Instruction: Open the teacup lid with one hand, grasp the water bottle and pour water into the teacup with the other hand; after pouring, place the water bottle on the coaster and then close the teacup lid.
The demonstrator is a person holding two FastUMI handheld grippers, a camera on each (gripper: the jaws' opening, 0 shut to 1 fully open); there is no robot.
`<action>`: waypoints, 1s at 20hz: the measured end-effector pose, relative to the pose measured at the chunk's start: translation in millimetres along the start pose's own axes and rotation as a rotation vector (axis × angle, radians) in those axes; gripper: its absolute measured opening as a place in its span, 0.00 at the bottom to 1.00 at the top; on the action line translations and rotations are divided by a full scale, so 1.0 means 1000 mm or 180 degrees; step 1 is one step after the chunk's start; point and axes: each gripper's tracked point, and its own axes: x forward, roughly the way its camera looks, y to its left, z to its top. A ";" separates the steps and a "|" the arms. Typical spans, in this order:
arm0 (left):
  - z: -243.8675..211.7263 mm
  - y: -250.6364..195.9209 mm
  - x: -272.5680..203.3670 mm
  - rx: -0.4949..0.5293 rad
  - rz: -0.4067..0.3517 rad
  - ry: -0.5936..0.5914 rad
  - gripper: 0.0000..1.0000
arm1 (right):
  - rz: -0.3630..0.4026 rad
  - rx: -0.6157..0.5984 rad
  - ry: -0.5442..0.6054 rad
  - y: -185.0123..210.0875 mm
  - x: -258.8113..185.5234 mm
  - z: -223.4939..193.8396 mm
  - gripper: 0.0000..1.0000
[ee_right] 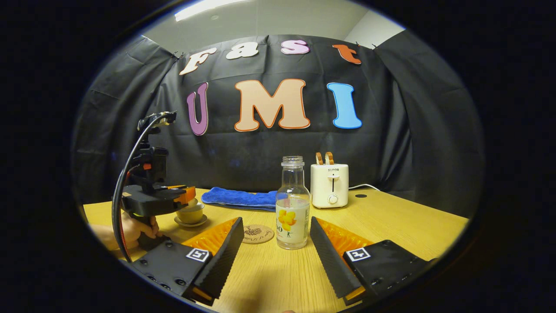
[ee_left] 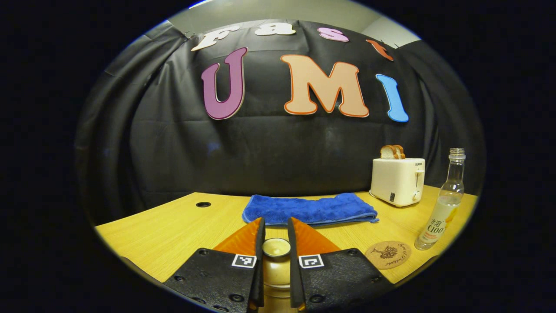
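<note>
In the left gripper view my left gripper [ee_left: 276, 232] is shut on the round knob of the cream teacup lid [ee_left: 276, 248], with the cup body showing below between the fingers. The right gripper view shows that gripper [ee_right: 186, 196] held by a hand above the teacup [ee_right: 190, 214] on its saucer. I cannot tell whether the lid is lifted off the cup. My right gripper [ee_right: 276, 224] stands open low over the table, just short of the upright, uncapped water bottle [ee_right: 292, 208] [ee_left: 443, 208]. Left of the bottle lies the round cork coaster [ee_right: 257, 233] [ee_left: 388, 254].
A folded blue cloth [ee_left: 308, 208] [ee_right: 239, 198] lies behind the cup. A white toaster [ee_left: 397, 180] [ee_right: 329, 184] with bread slices stands at the back near the black wall. The wooden table [ee_right: 391, 226] has a cable hole [ee_left: 203, 204].
</note>
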 end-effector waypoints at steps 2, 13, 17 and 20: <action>-0.001 0.000 -0.007 -0.0007 -0.0022 -0.0008 0.21 | 0.0015 0.0001 -0.0001 0.001 0.000 0.000 0.97; 0.001 0.039 -0.075 0.0008 -0.0006 -0.0032 0.20 | -0.0060 0.0002 0.0006 -0.012 0.027 -0.001 0.97; 0.002 0.060 -0.104 0.0018 0.0074 -0.0059 0.20 | -0.0140 -0.0004 0.0018 -0.015 0.050 -0.003 0.97; 0.002 0.065 -0.115 0.0018 0.0073 -0.0062 0.20 | -0.0254 -0.0005 0.0014 -0.019 0.072 -0.003 0.96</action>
